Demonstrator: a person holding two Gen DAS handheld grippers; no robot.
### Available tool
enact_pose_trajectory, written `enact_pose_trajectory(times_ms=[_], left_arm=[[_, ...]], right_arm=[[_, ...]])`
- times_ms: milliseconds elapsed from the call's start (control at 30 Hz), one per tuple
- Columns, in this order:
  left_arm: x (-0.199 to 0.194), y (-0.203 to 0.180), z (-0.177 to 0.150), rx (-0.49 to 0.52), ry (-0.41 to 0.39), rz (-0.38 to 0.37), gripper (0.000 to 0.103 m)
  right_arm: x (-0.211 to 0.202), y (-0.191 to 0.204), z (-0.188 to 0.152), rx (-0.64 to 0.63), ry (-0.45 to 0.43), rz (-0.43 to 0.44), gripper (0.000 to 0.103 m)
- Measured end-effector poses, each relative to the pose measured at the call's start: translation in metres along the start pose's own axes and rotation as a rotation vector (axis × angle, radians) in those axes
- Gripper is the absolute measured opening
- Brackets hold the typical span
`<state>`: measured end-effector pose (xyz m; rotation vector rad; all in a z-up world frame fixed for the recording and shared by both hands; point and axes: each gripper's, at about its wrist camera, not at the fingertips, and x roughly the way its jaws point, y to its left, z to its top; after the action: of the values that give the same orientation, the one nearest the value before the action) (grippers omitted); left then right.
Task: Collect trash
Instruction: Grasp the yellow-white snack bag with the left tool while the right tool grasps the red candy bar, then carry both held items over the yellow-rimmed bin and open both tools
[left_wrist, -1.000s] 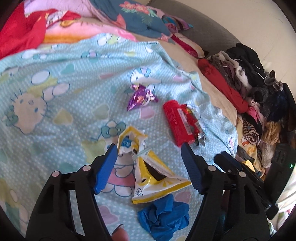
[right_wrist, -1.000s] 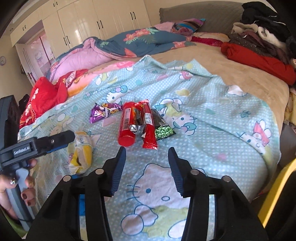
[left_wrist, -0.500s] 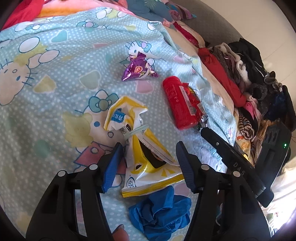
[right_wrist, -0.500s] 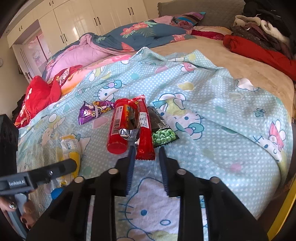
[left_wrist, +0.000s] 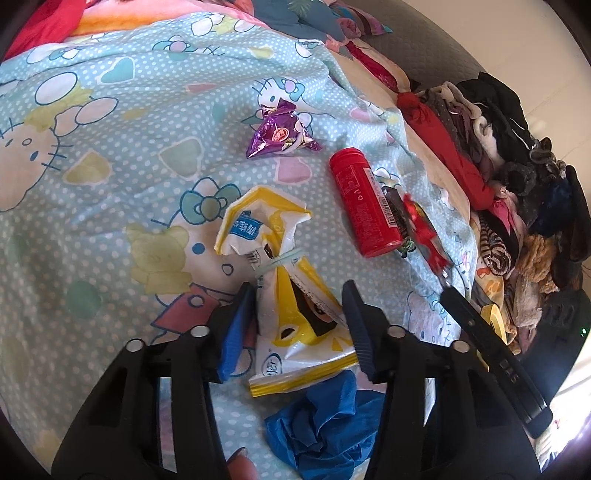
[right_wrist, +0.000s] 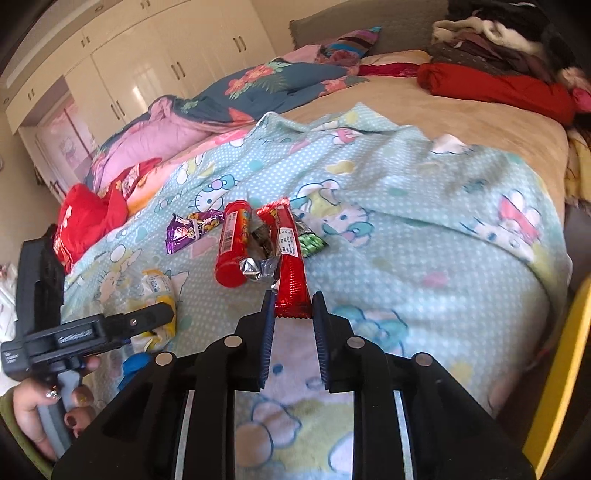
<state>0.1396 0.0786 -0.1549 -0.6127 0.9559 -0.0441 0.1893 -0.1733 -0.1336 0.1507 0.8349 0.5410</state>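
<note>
Here my left tool (left_wrist: 297, 321) stands with its blue-padded jaws parted on either side of the yellow-and-white wrapper (left_wrist: 284, 291), which lies crumpled on the Hello Kitty blanket (left_wrist: 110, 147); the pads flank the wrapper's lower half, and I cannot tell whether either pad touches it. A blue crumpled glove (left_wrist: 325, 421) lies just on the near side of the yellow-and-white wrapper, touching its bottom edge. Beyond the same wrapper lies the purple foil packet (left_wrist: 280, 131), well apart from it. To the right of the wrapper lies the red tube (left_wrist: 364, 206), and against the tube's far side sit a dark crumpled wrapper and the long red wrapper (left_wrist: 424, 232).

My right tool (right_wrist: 293, 314) has its jaws only narrowly parted, one on each side of the near end of the long red wrapper (right_wrist: 290, 258); the end lies in the gap, with slim clearance visible at both pads, so nothing is gripped. In this view the red tube (right_wrist: 232, 243) lies just left of the long red wrapper, a silver foil scrap (right_wrist: 258, 266) lies between the two, and a green-printed packet (right_wrist: 312, 242) shows just right of it. The purple foil packet (right_wrist: 184, 230) lies left of the tube. The yellow-and-white wrapper (right_wrist: 157, 295) lies farther left, under my left tool (right_wrist: 162, 314).
</note>
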Motion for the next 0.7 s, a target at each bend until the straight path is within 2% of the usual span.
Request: enact_pose_trajectory(times_ms=[167,500,700], left_arm=[[-0.004,0.001,0.004,-0.004,-0.013,0.006,0.033],[-0.036,-0.012,0.018,0.033,-0.114,0.003,0.032],[-0.043,-0.024,0.018,0.054,-0.136,-0.01,0.032]], right_arm=[[-0.018,0.002,-0.007,-0.012,-0.015,-0.003,0.02],[-0.031,0.003,-0.016,-0.018,-0.01,-0.002,0.02],[-0.041,0.003,-0.018,-0.018,-0.013,-0.001,0.02]])
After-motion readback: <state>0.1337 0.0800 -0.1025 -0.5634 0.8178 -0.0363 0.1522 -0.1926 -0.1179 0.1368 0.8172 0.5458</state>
